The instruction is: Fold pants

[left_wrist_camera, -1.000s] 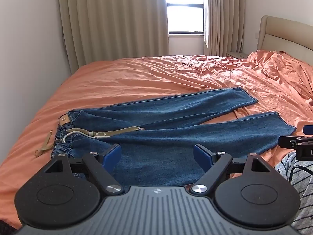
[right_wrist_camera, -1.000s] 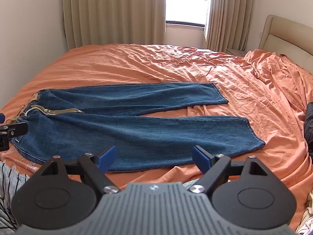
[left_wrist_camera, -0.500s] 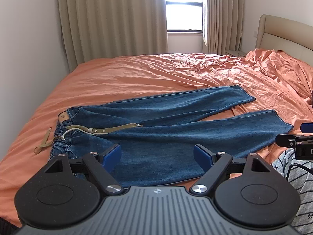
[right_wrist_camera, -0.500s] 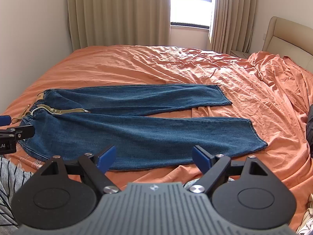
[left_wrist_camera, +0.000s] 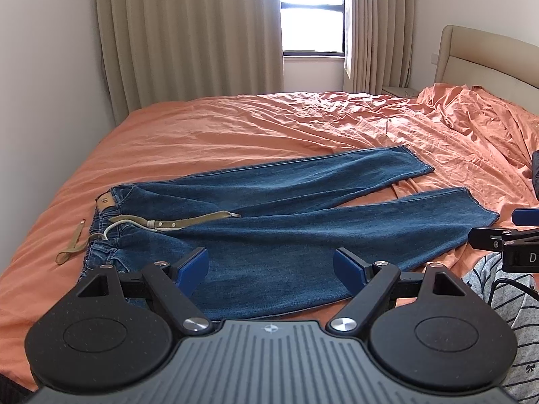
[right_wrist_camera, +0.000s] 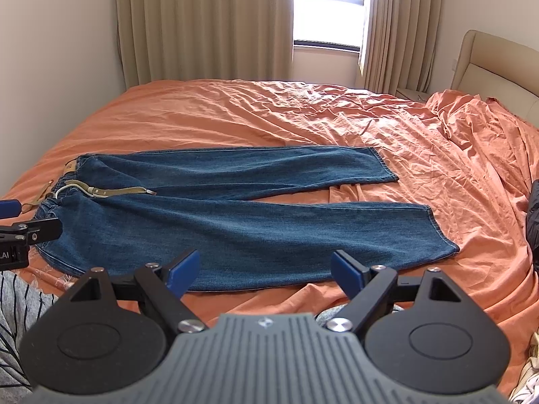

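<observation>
Left gripper (left_wrist_camera: 271, 266): jaws spread wide, nothing between the blue pads (left_wrist_camera: 192, 266); held above the near edge of the bed, over the seat end of the jeans.
Right gripper (right_wrist_camera: 264, 269): jaws likewise wide apart, empty; poised over the near hem side of the lower leg.
Jeans (right_wrist_camera: 235, 225): blue denim, laid flat on the near half of the bed, waist to the left, both legs stretched right and splayed apart at the hems.
Belt (left_wrist_camera: 175, 223): olive webbing with a pale loop, lying across the waist; one loose end trailing left onto the sheet (left_wrist_camera: 72, 247).
Waist patch (left_wrist_camera: 103, 201): tan label, printing too small to read.
Sheet (right_wrist_camera: 235, 118): orange, creased, bunched toward the headboard (right_wrist_camera: 498, 64) on the far right.
Hidden or cut off: near edge of the jeans behind the gripper bodies; dark object (right_wrist_camera: 532, 215) at the right edge, cropped, not identifiable; striped fabric (right_wrist_camera: 17, 299) at the lower left corner, only partly seen.
Writing: "D" on the other gripper's body in the left view (left_wrist_camera: 520, 256); ".AI" in the right view (right_wrist_camera: 10, 254); rest cropped.
Far wall: beige curtains (left_wrist_camera: 188, 33) flanking a bright window (left_wrist_camera: 311, 10).
</observation>
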`<state>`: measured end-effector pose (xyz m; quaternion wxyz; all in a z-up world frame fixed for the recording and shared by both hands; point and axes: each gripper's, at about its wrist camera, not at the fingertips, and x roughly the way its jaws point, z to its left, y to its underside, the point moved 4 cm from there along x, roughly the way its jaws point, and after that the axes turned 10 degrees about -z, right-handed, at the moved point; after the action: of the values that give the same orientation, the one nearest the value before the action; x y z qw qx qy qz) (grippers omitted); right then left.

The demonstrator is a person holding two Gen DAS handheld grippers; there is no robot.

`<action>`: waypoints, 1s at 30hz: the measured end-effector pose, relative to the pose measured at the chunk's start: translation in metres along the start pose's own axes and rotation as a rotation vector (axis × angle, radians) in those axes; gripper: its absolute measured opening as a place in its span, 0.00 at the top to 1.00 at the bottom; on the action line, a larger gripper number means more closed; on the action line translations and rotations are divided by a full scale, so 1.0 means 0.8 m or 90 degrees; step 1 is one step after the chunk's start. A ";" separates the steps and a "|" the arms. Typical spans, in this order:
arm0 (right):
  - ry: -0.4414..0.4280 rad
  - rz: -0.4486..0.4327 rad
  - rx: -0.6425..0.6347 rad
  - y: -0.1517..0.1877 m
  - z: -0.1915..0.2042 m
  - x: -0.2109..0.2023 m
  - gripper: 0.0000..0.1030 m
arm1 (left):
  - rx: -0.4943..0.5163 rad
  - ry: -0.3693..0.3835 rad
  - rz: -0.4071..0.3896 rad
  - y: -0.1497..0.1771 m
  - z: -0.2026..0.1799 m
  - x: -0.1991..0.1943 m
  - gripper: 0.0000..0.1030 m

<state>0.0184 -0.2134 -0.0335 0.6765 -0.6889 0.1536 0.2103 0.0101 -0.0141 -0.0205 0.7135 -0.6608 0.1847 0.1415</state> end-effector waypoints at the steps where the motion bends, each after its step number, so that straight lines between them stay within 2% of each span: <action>1: -0.001 0.000 0.000 0.000 0.000 0.000 0.21 | 0.001 0.000 0.000 0.000 0.000 0.000 0.05; 30: 0.001 -0.006 -0.005 0.000 0.001 -0.003 0.21 | -0.008 0.013 -0.003 -0.005 0.003 -0.001 0.05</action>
<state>0.0159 -0.2128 -0.0324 0.6746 -0.6924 0.1498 0.2074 0.0109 -0.0121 -0.0165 0.7076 -0.6673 0.1894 0.1343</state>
